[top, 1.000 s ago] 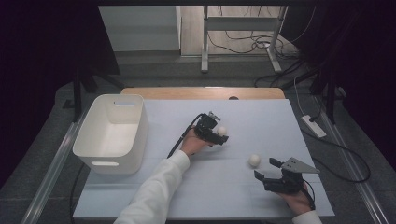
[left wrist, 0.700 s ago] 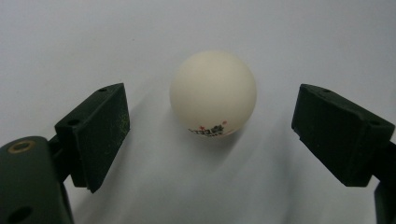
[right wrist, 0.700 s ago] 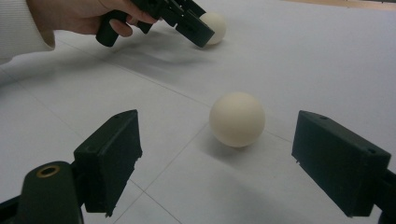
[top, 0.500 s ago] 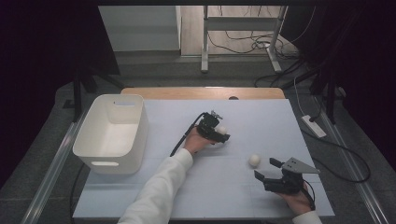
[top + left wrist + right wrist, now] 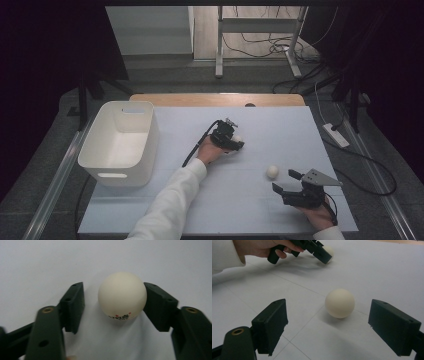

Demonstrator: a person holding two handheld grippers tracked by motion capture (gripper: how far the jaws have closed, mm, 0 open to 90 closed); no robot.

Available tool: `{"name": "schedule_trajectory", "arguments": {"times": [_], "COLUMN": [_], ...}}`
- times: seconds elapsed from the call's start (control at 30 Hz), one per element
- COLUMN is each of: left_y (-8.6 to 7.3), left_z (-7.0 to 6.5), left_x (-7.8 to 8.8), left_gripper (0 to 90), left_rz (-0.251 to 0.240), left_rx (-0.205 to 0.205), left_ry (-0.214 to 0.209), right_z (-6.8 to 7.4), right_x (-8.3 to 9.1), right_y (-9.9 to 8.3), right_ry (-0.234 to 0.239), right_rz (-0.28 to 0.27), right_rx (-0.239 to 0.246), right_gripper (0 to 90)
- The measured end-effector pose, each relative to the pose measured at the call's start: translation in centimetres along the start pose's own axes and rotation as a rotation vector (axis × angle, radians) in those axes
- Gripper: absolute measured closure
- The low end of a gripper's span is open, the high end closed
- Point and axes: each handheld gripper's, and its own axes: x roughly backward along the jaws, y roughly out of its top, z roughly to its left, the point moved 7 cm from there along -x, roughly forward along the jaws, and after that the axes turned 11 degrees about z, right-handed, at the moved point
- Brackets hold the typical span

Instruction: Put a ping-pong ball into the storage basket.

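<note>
Left tool (image 5: pixel 113 305) just been closing around white ball (image 5: pixel 122 295), one pad touching, other apart, right tool (image 5: pixel 332 325) wide open, empty, near second ball (image 5: pixel 339 303) on counter (image 5: pixel 280 125)

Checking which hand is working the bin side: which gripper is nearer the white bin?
Left. The left gripper sits mid-table, its jaws around a white ball, right of the white bin. The right gripper rests at the near right corner, farther off.
</note>
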Motion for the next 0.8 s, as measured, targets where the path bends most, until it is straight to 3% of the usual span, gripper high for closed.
{"name": "schedule_trajectory", "arguments": {"times": [0.1,0.8], "left_y": [0.0,0.4], "left_z": [0.0,-0.8], "left_x": [0.1,1.5], "left_gripper": [49.7,50.7], "left_rz": [0.001,-0.025], "left_rx": [-0.009,-0.017], "left_ry": [-0.007,-0.016], "right_z": [0.0,0.0], "right_x": [0.0,0.0], "right_y": [0.0,0.0], "right_ry": [0.001,-0.003], "right_rz": [0.000,0.001], "right_rx": [0.002,0.006], "right_gripper": [15.7,15.9]}}
